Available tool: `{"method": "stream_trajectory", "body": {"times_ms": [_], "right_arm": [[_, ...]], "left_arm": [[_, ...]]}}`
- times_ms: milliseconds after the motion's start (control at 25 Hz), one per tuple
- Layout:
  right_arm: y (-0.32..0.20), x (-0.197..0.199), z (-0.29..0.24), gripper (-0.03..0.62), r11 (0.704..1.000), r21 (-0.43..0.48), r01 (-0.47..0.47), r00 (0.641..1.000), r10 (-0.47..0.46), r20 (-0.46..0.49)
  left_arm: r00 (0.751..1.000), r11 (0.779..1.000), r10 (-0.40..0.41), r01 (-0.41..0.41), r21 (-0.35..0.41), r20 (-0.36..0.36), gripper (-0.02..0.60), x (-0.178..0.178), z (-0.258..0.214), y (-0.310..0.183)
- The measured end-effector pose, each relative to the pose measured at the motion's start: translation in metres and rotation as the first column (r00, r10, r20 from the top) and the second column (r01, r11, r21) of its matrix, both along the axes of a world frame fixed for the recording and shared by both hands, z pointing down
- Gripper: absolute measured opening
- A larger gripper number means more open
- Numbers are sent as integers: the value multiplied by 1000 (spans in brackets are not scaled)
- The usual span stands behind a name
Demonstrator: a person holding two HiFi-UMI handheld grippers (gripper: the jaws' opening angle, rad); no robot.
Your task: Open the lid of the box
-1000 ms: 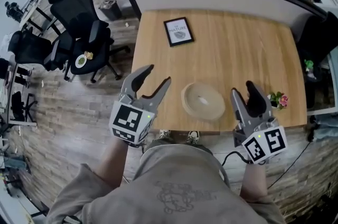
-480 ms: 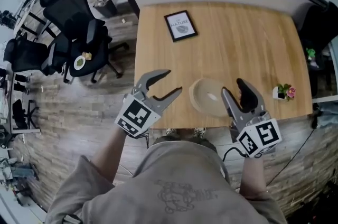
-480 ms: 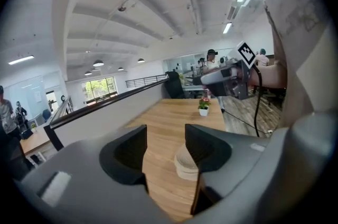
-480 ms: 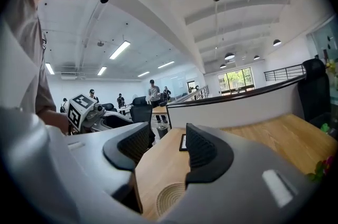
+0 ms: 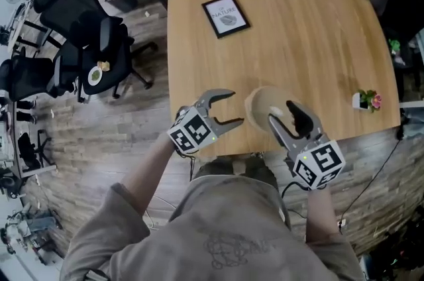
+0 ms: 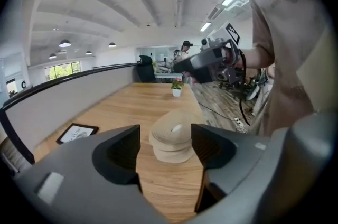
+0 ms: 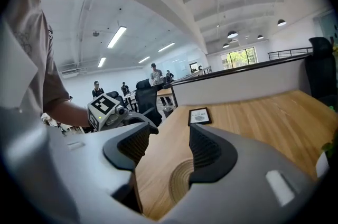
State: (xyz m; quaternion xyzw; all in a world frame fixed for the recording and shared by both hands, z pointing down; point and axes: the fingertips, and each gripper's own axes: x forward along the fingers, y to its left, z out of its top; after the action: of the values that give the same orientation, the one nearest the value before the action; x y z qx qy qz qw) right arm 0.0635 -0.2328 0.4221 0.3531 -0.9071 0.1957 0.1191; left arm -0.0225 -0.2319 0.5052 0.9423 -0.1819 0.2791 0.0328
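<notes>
Two spread grippers flank the round tan woven box (image 5: 260, 103) on the light wooden table (image 5: 311, 41). The jaws of my left gripper (image 5: 233, 107), empty, have just been widening; my right gripper (image 5: 283, 112) hides the box's right rim.

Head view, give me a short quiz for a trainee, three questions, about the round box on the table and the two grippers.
1. True or false: the lid has been taken off the round box and lies beside it.
2. What stands near the table's right edge in the head view? A a small flower pot; B a mug; C a laptop.
3. Fill in: the jaws of the left gripper and the right gripper are both ___.
Key: 1 false, the lid is on. 2 A. 3 open; the left ones have just been opening wider, with the box ahead of them and not gripped.
</notes>
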Motion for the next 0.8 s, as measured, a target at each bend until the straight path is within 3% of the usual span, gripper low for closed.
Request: {"method": "stream_trajectory", "body": {"times_ms": [200,320,560,800], "right_arm": [[2,-15,43,225,998,-63,7,997,-12,-75],[8,-24,64,225,996,-88,14,993,-24,-117],[24,-28,119,225,988,-153,7,974,-41,-221],[28,-32,162,227,986,-164,17,932,-75,-355]], "left_arm": [[998,996,56,-54,-74,38,307,1,54,-2],[997,990,70,-66,-124,33,344,4,72,-6],[990,977,132,-123,-174,41,344,20,121,-6],[979,967,194,-180,-178,64,344,27,154,-12]]}}
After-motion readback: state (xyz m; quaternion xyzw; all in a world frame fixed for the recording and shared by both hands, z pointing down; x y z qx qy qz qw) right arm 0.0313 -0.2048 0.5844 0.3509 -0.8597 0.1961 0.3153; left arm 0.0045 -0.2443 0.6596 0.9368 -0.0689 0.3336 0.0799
